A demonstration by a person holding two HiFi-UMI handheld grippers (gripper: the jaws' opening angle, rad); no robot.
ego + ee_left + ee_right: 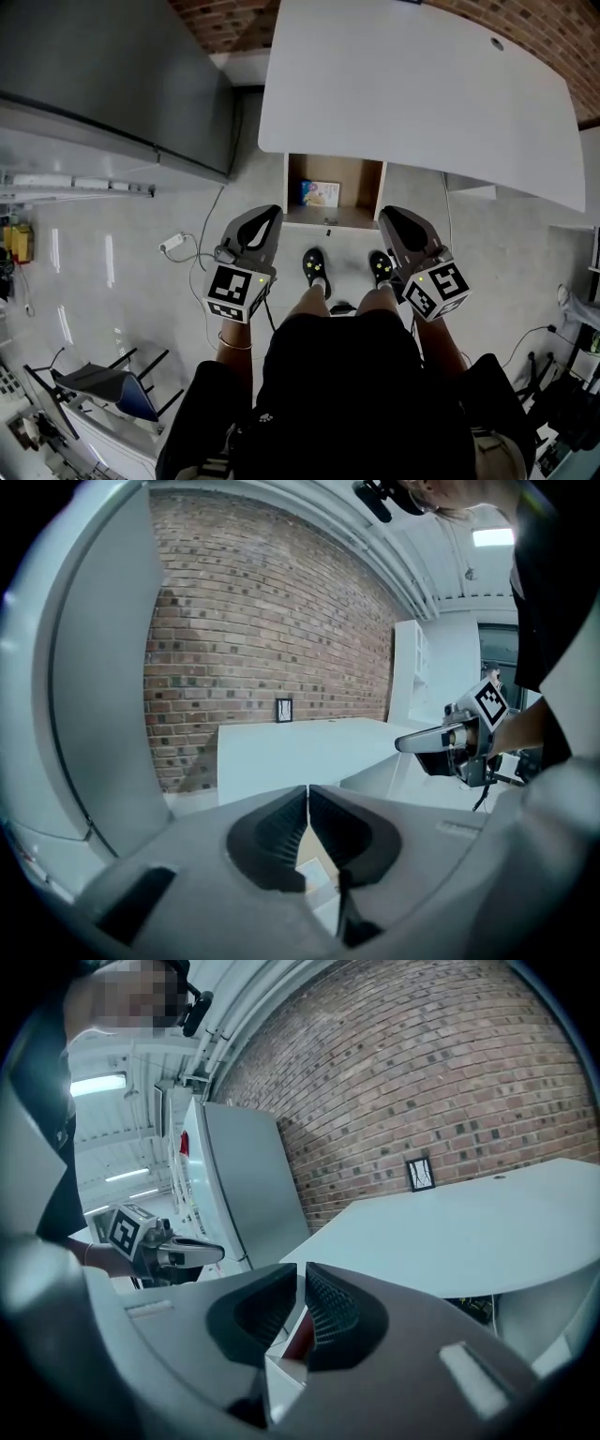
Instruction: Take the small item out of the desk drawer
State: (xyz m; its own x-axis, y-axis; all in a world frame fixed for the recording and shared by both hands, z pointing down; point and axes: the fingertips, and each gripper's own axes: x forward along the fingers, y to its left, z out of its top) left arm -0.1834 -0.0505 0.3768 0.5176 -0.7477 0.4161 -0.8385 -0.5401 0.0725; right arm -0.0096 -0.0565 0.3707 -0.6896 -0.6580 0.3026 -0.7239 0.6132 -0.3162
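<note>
Under the white desk [412,84] a wooden drawer [361,183] stands pulled out. A small blue and yellow box [321,193] lies in its left half. My left gripper [269,214] hovers just left of the drawer's front edge, and my right gripper [388,214] just right of it. Both point toward the desk and stay clear of the box. In the left gripper view the left gripper [307,794] has its jaws together with nothing between them, and the right gripper [412,743] shows at the far right. The right gripper [301,1269] is likewise shut and empty.
A tall grey cabinet [112,75] stands to the left of the desk. A white plug and cable [173,246] lie on the floor left of the left gripper. A folded chair [112,389] sits at lower left. The person's shoes [316,267] are just in front of the drawer. A brick wall [272,621] runs behind.
</note>
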